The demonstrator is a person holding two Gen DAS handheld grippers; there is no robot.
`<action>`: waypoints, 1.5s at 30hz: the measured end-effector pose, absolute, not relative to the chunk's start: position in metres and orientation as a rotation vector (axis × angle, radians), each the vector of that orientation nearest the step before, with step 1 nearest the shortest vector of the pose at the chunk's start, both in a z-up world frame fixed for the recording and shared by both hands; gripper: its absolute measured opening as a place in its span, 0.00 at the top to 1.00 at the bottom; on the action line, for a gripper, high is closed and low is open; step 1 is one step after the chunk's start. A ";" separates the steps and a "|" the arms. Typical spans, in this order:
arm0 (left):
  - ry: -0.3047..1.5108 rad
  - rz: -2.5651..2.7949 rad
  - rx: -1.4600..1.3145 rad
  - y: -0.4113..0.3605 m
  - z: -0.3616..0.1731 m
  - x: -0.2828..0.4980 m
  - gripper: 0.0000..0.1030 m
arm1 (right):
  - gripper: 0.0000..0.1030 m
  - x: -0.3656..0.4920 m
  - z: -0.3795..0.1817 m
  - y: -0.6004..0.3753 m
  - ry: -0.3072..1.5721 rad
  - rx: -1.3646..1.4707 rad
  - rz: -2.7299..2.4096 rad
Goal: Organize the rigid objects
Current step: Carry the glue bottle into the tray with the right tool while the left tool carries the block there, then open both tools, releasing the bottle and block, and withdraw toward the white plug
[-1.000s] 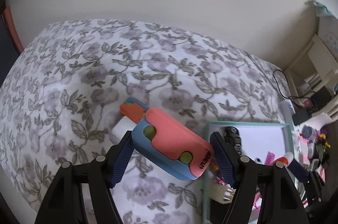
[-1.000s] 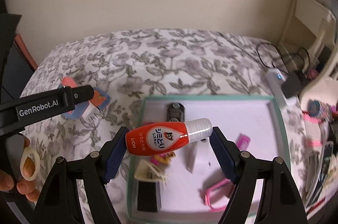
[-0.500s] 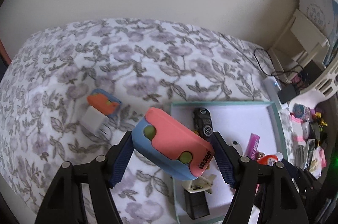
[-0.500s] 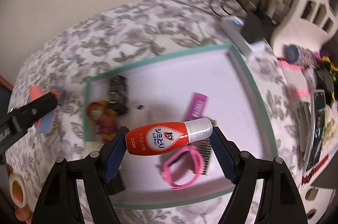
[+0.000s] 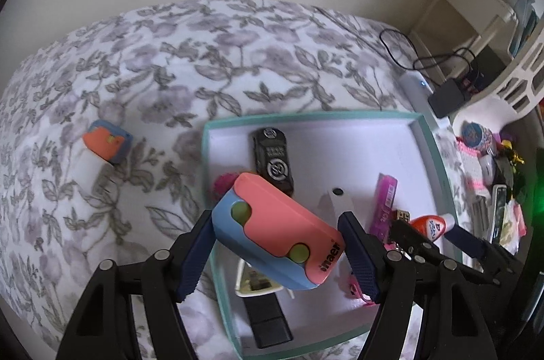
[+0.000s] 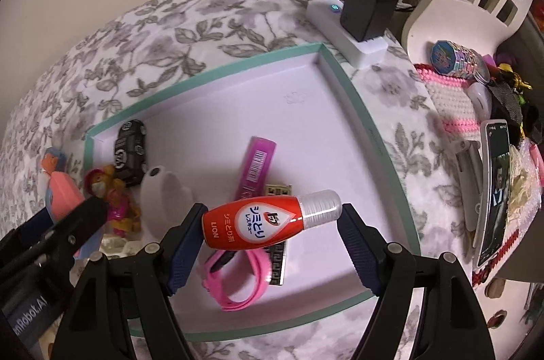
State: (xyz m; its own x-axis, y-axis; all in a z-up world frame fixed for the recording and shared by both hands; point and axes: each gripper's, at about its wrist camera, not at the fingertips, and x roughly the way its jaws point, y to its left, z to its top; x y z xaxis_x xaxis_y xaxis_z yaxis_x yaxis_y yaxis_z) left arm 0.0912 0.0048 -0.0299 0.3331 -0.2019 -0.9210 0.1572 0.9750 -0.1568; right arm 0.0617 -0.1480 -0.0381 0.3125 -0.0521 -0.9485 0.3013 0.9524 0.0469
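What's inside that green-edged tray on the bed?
The tray holds a black toy car, a small doll, a white holder, a purple packet and a pink band. The red bottle hides part of a patterned card beneath.

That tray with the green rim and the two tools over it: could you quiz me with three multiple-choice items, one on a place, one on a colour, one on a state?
1. Where does the black toy car lie?
A. on the bedspread
B. in the tray
C. on the chair

2. What colour is the band in the tray?
A. pink
B. yellow
C. white

3. What does the right tool hold?
A. nothing
B. a phone
C. the red bottle

Answers: B, the car sits inside the rim near the far left corner; A, the looped band is bright pink; C, the bottle sits crosswise between its fingers.
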 end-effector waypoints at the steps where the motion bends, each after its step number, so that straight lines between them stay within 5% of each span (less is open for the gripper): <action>1: 1.218 -0.237 -0.049 0.004 -0.032 0.091 0.27 | 0.23 0.062 -0.040 -0.150 1.242 0.232 -0.242; 45: 1.233 -0.140 -0.047 0.021 -0.038 0.100 0.24 | 0.22 0.068 -0.053 -0.153 1.270 0.247 -0.223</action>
State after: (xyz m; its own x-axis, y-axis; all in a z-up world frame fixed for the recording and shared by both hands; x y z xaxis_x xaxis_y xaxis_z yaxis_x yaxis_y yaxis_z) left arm 0.0997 0.0208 -0.0385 0.3244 -0.1319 -0.9367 0.0814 0.9904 -0.1113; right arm 0.0677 -0.1528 -0.0533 0.2811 -0.0286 -0.9592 0.2996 0.9522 0.0594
